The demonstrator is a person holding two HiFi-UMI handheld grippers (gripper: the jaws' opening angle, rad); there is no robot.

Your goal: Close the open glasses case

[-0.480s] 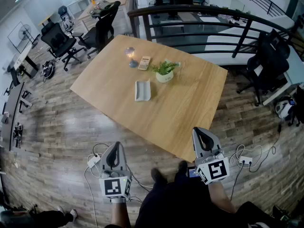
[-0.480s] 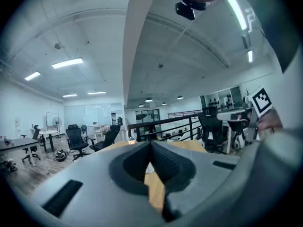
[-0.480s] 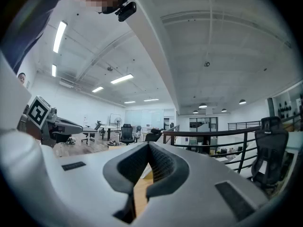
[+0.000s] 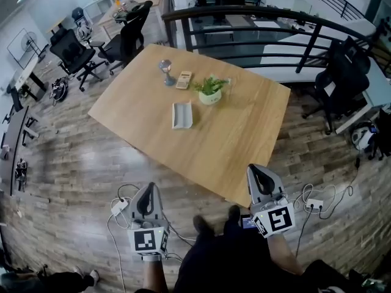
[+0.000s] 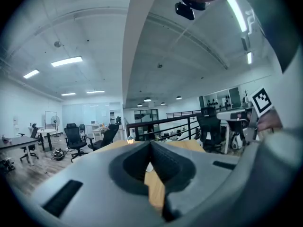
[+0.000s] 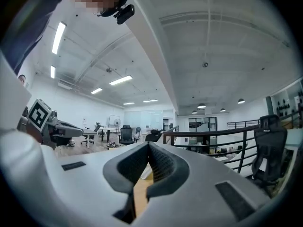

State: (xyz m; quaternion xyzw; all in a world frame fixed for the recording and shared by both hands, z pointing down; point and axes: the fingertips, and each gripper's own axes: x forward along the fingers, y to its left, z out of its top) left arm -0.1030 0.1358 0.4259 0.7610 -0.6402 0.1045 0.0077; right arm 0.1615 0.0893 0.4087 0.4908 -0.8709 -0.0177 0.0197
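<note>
Nearest the viewer, the grey left hand-held gripper and the grey right hand-held gripper, each bearing a cube with square markers, are held by the near corner of the pale wooden desk, the left one over the wood-plank floor; both have their jaws pressed together with nothing between them. Farther on, near the middle of the desk, the open light-grey glasses case lies well apart from both. Just beyond it stands a small green plant in a white pot, then a beige rectangular object and a small round ornament on a stem. Black office chairs and a dark curved railing lie behind
</note>
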